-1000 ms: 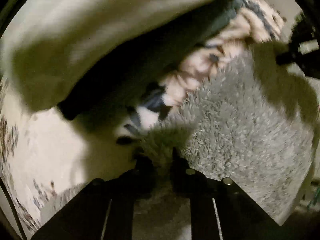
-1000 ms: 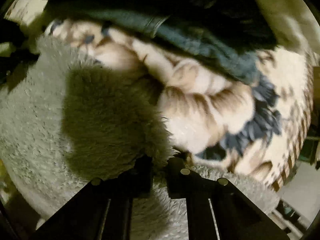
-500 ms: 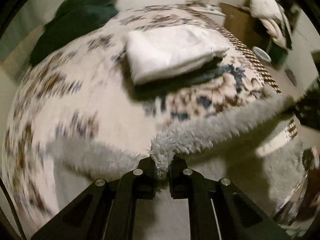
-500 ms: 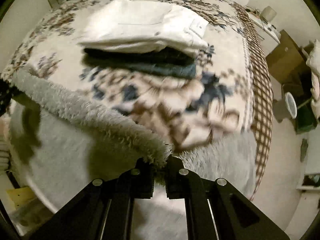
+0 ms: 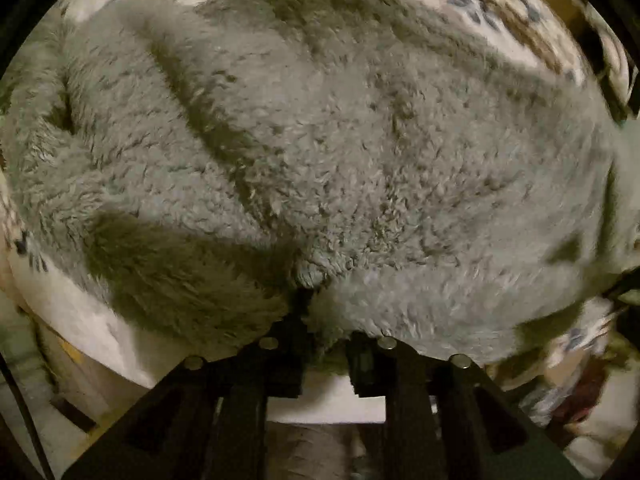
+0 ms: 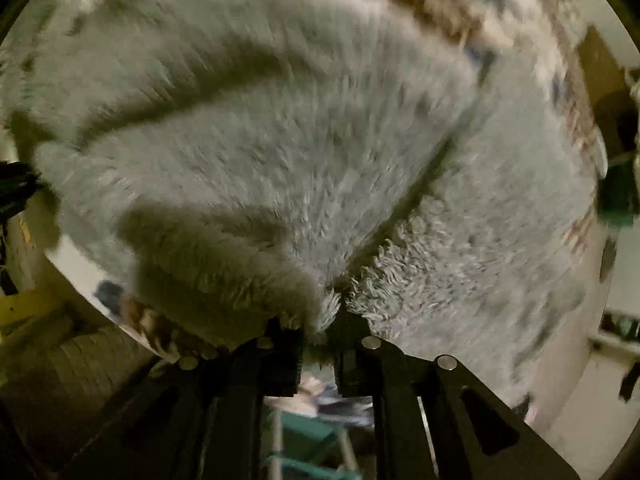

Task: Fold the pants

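Fold step: fluffy grey fleece pants (image 5: 340,152) spread over patterned bedspread (image 5: 516,12)
You've got left gripper (image 5: 326,320) and right gripper (image 6: 320,320) both clamped on the near edge; next, lay it flat, then release

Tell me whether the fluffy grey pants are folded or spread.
Spread: the grey pants cover most of both views over the patterned bedspread, edge pinched in both grippers' jaws.

Each camera sits behind its gripper and looks forward along the fingers, angled down at the bed (image 5: 520,12) from very close range. Both views share the same grey fleece pants (image 5: 340,140) (image 6: 280,152), which fill most of each frame.
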Available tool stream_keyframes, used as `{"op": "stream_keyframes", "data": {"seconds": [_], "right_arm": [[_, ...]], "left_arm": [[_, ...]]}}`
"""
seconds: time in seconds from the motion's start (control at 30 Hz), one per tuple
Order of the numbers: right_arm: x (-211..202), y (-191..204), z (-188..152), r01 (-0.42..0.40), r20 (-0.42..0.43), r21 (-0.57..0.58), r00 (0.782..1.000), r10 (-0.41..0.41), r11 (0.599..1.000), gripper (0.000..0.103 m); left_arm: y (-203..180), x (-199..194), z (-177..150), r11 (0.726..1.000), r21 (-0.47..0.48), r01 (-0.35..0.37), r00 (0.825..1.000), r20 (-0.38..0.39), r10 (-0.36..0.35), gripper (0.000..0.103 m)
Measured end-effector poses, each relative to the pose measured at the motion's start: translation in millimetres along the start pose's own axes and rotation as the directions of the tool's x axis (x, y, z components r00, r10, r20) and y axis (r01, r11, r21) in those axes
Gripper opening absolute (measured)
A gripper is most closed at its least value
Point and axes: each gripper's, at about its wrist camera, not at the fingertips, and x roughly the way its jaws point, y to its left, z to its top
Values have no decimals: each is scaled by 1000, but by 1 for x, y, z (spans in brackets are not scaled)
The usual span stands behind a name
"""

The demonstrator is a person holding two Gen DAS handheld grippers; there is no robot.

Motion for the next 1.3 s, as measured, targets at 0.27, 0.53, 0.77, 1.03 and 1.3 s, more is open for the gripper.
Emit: {"op": "stream_keyframes", "data": {"seconds": [0.27,0.53,0.77,1.03,1.3], "right_arm": [[-78,-45,-17,-335,176,315,940,292,888,95],[-68,-153,76,-118,220,593,975,-20,797,95],[-48,-206,57,-114,169,755,985,-23,646,14],[9,-265,-137,-339,307,928,930,202,151,30],[-13,-219,-169,-383,359,916,916,180,119,97]], "left_arm": [[32,-87,-5,989,-124,84,991,117,-69,99],[53,-71,15,961,-240,-137,975,137,173,99],[24,-72,38,962,-243,-124,966,191,173,99],[6,-66,27,963,-255,-85,977,171,131,99],[50,-86,5,929,-369,-25,982,167,92,99]]}}
